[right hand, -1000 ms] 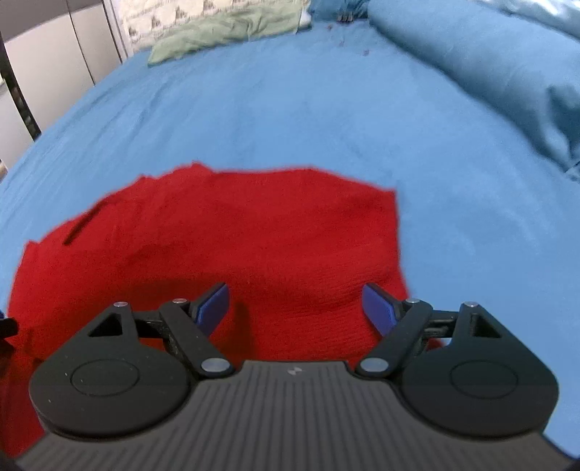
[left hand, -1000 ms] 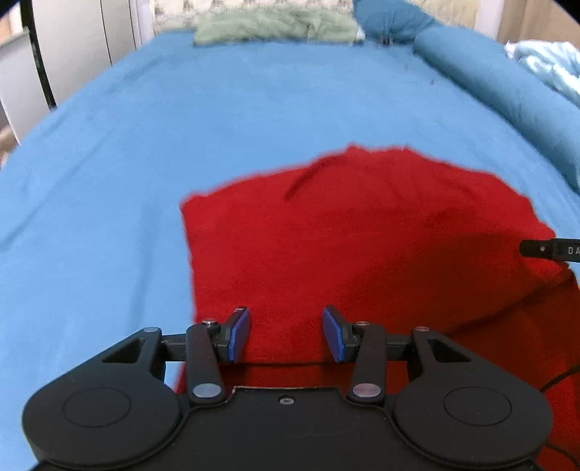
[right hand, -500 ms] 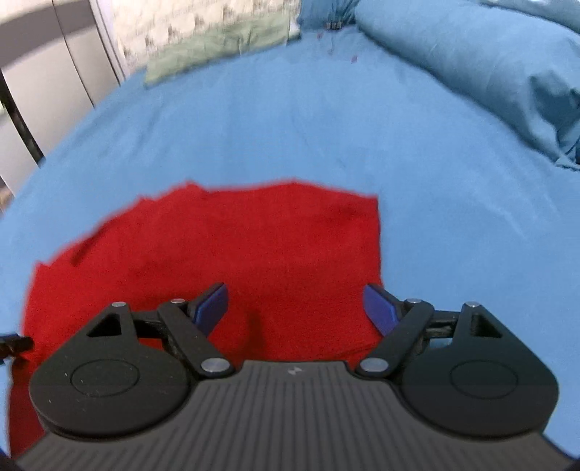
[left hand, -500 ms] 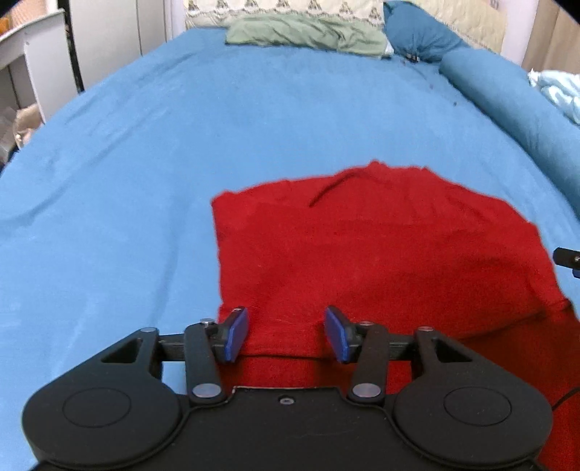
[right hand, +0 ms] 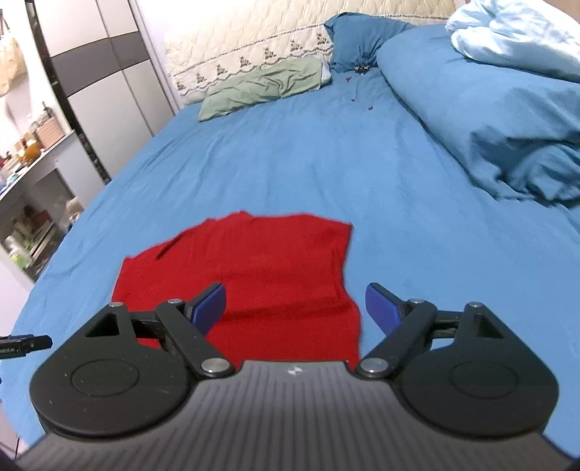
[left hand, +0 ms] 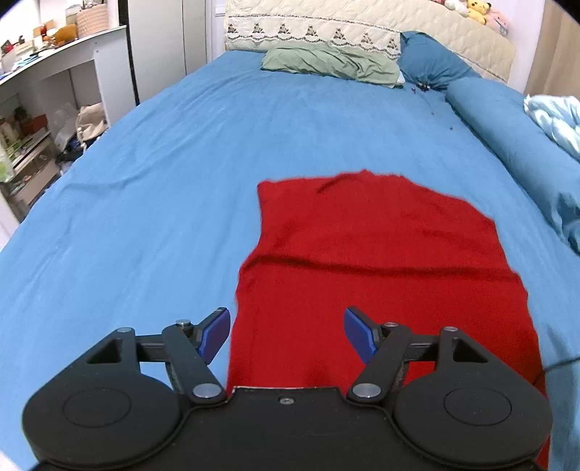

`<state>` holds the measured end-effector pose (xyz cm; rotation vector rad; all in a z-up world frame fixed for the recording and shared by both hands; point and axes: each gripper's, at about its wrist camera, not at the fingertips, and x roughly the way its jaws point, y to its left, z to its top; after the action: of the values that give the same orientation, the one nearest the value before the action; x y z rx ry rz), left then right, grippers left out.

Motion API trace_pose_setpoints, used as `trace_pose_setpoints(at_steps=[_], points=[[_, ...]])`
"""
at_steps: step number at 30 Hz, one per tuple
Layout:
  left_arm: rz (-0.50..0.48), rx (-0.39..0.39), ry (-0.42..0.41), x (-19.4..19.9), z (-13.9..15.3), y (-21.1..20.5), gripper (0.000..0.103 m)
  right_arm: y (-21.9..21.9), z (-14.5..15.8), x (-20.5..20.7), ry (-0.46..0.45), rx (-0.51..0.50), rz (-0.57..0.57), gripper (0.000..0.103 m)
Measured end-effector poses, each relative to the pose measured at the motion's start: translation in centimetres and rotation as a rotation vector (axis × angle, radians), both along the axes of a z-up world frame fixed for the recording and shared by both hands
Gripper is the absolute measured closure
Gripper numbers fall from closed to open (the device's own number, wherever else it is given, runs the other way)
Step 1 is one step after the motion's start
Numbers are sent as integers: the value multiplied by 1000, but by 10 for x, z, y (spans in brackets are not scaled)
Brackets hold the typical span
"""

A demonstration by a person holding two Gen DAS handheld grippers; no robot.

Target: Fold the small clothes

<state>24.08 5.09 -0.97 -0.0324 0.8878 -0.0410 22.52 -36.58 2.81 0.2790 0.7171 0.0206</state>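
A red knitted garment (left hand: 377, 250) lies flat on the blue bed sheet (left hand: 163, 188), with a fold edge running across its middle. My left gripper (left hand: 287, 335) hovers above the garment's near left part; its jaws are opening and nothing is between them. In the right wrist view the same red garment (right hand: 261, 271) lies below and ahead of my right gripper (right hand: 295, 306), which stands open and empty above the garment's near right edge. A tip of the left gripper shows at that view's left edge.
A green pillow (left hand: 326, 65) and a dark blue pillow (left hand: 431, 69) lie at the headboard. A rolled blue duvet (right hand: 489, 119) with a pale blue cloth (right hand: 514, 32) runs along the bed's right side. White shelves (left hand: 43, 116) and a wardrobe (right hand: 98, 94) stand left of the bed.
Both grippers have risen and pulled back from the garment, which now looks smaller and farther. The left jaws have spread wider. The garment lies still with its fold edge now in view.
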Motion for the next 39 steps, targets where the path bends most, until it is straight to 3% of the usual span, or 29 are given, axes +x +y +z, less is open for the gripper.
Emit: trace_pose_setpoints(at_steps=[6, 9, 16, 20, 23, 26, 32, 39], points=[[29, -22, 40, -65, -28, 27, 29, -16, -15, -82, 45, 0, 20, 3], [38, 6, 41, -97, -44, 38, 29, -25, -28, -129, 46, 23, 28, 3], [35, -15, -22, -134, -81, 54, 29, -23, -69, -203, 87, 22, 56, 3], [-21, -32, -64, -146, -103, 50, 31, -4, -103, -229, 44, 28, 46, 6], [-44, -58, -112, -159, -105, 48, 31, 7, -108, -244, -33, 41, 25, 6], [-52, -65, -177, -169, -91, 43, 31, 15, -84, -261, -122, 31, 1, 6], [-76, -82, -248, -167, -57, 34, 30, -5, 7, -304, -275, -89, -96, 6], [-82, -62, -249, -162, -55, 29, 30, -46, 85, -347, -412, -242, -228, 3]])
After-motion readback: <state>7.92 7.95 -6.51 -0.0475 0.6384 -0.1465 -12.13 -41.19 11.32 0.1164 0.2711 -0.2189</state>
